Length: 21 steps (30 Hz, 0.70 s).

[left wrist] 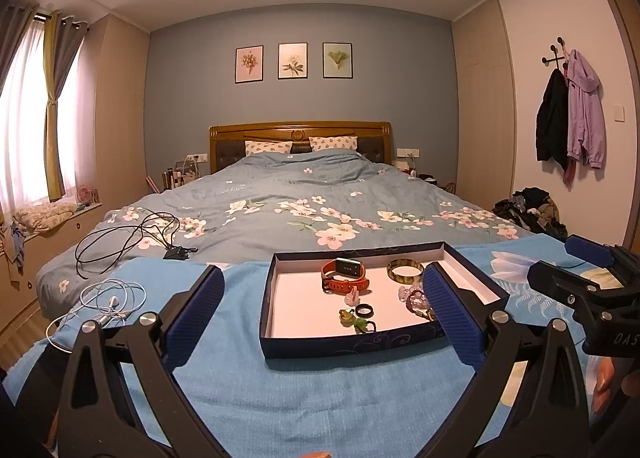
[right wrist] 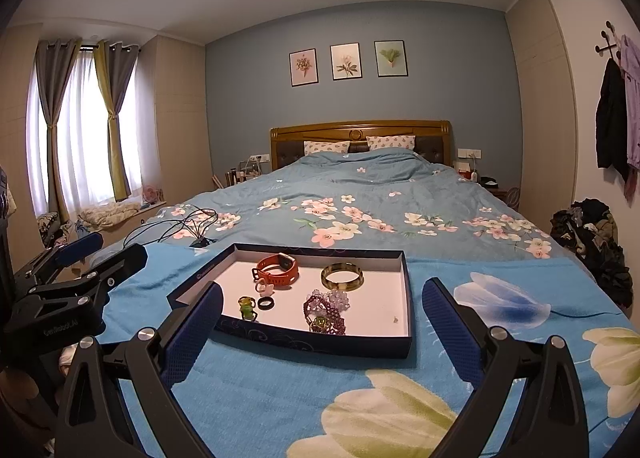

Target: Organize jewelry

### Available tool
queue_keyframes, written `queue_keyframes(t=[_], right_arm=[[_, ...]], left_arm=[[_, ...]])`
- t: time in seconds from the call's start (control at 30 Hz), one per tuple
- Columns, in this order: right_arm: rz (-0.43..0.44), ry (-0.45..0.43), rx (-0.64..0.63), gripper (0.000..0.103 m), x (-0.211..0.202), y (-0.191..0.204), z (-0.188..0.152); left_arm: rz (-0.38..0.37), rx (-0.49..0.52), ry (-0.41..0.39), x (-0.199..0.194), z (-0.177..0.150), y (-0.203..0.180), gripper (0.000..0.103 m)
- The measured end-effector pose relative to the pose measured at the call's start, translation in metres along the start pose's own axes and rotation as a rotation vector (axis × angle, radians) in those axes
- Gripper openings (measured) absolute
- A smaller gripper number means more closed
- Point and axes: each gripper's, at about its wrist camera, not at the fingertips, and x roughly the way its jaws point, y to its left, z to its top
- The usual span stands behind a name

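Observation:
A shallow dark-blue tray (left wrist: 352, 346) (right wrist: 312, 344) with a white floor lies on the blue bedspread. In it are an orange-strapped watch (left wrist: 345, 276) (right wrist: 277, 270), a green-gold bangle (left wrist: 405, 270) (right wrist: 342, 276), a black ring (left wrist: 364, 311) (right wrist: 265, 303), a pink ring (left wrist: 352, 297) (right wrist: 264, 288), a green trinket (left wrist: 354, 320) (right wrist: 247, 308) and purple bead bracelets (left wrist: 414, 298) (right wrist: 326, 310). My left gripper (left wrist: 322, 306) is open and empty, held in front of the tray. My right gripper (right wrist: 322, 318) is open and empty, also in front of it.
The right gripper's body (left wrist: 588, 290) shows at the right of the left view; the left gripper's body (right wrist: 68, 290) at the left of the right view. White earphones (left wrist: 104, 302) and a black cable (left wrist: 136, 238) lie on the bed to the left. Clothes (right wrist: 592, 242) are piled at the right.

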Motion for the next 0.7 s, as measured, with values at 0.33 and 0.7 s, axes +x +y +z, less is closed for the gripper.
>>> queue_keyframes(t=[0.33,0.7], right_arm=[[-0.005,-0.012,-0.010,0.096,-0.0014,0.0034,0.0022],[-0.009,-0.020,-0.007,0.096,-0.0019,0.0039,0.0021]], left_arm=[[0.004,-0.004,-0.005,0.0002,-0.0008,0.0012,0.098],[0.007,-0.006,-0.013,0.0015,-0.0027,0.0021,0.098]])
